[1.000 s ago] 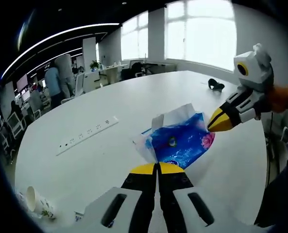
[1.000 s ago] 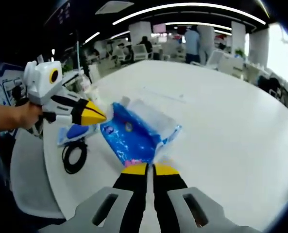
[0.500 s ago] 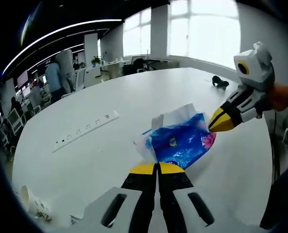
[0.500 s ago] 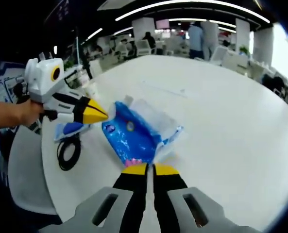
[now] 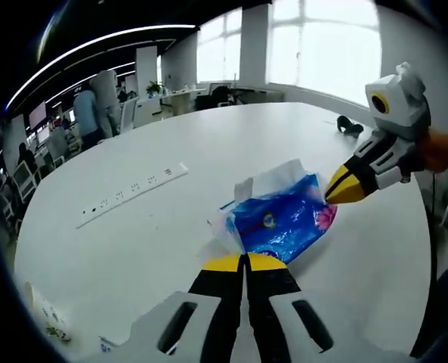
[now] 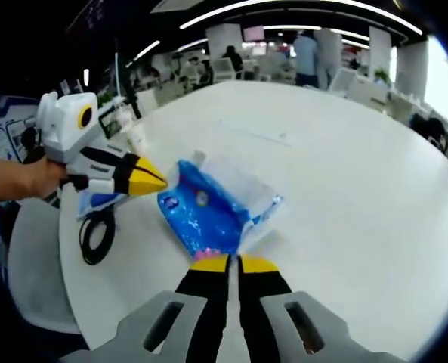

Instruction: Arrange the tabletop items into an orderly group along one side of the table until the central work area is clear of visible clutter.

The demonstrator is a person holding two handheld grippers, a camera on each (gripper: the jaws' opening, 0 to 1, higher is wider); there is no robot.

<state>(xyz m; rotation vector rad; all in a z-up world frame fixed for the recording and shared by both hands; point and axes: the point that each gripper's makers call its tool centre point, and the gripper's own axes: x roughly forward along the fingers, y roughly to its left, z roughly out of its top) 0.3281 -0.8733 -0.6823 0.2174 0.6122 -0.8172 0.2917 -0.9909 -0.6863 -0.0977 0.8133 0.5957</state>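
A blue plastic pack [image 5: 278, 221] with a clear crumpled end sits just over the white table [image 5: 208, 151]. My left gripper [image 5: 246, 260] is shut on its near edge. My right gripper [image 5: 329, 198] comes in from the right, shut on the pack's pink-printed corner. In the right gripper view the same pack [image 6: 207, 216] lies ahead of the right gripper [image 6: 233, 262], whose yellow tips pinch its near edge. The left gripper [image 6: 163, 181], held by a hand, meets the pack's far left end.
A white power strip [image 5: 133, 195] lies on the table's left half. A paper cup [image 5: 46, 319] is on its side near the left edge, and a small black item [image 5: 350, 126] is far right. A black cable coil [image 6: 93, 235] and a blue-white packet [image 6: 95, 203] lie near a chair [image 6: 31, 261].
Both views have shifted slightly, so the hands moved together with the pack. The paper cup and the cable coil slid toward the frame edges. Both grips are unchanged.
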